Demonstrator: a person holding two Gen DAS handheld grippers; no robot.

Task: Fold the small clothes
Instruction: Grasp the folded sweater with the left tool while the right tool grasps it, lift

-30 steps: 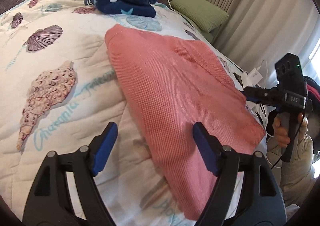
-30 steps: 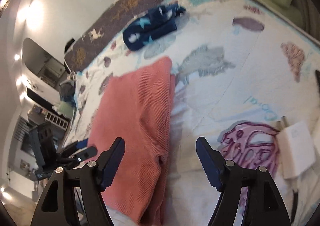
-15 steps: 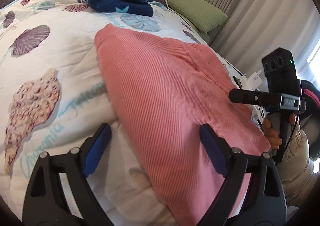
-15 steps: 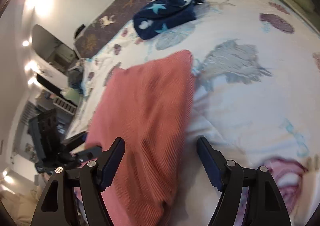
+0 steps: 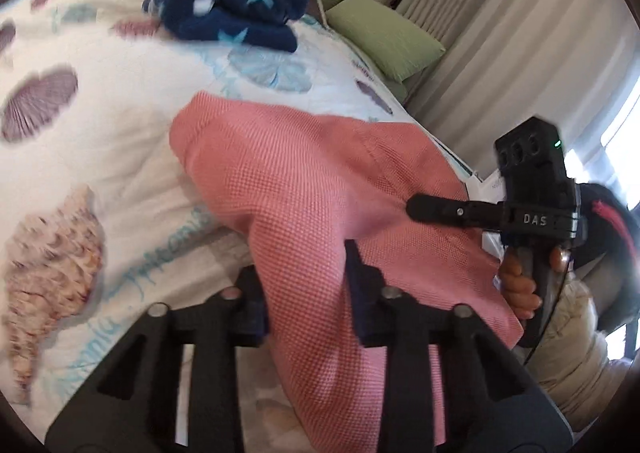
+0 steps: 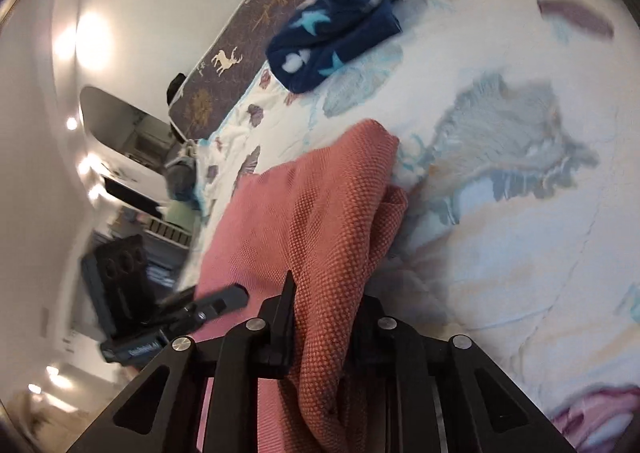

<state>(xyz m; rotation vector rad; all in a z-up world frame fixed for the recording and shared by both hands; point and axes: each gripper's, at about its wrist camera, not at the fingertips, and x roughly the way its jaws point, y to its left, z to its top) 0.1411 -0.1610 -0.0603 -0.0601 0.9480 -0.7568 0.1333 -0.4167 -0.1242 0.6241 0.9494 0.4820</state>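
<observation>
Left wrist view: both grippers, left gripper [image 5: 306,289] and right gripper [image 6: 324,313], had just closed, pinching the pink waffle-knit garment [image 5: 320,189] on the seashell quilt [image 5: 100,125].

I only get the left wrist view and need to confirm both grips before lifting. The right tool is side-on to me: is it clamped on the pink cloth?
Observer: Yes. In the right wrist view the right gripper has just closed, and its fingers pinch a bunched fold of the pink cloth.
Operator: Is anything else caught in there?
Observer: No, only pink fabric sits between them; the seashell quilt lies beside it, outside the grip.
Operator: Anything beyond the bed on that side?
Observer: A white wall with bright lights and blurred shelving, which your view does not show.
</observation>
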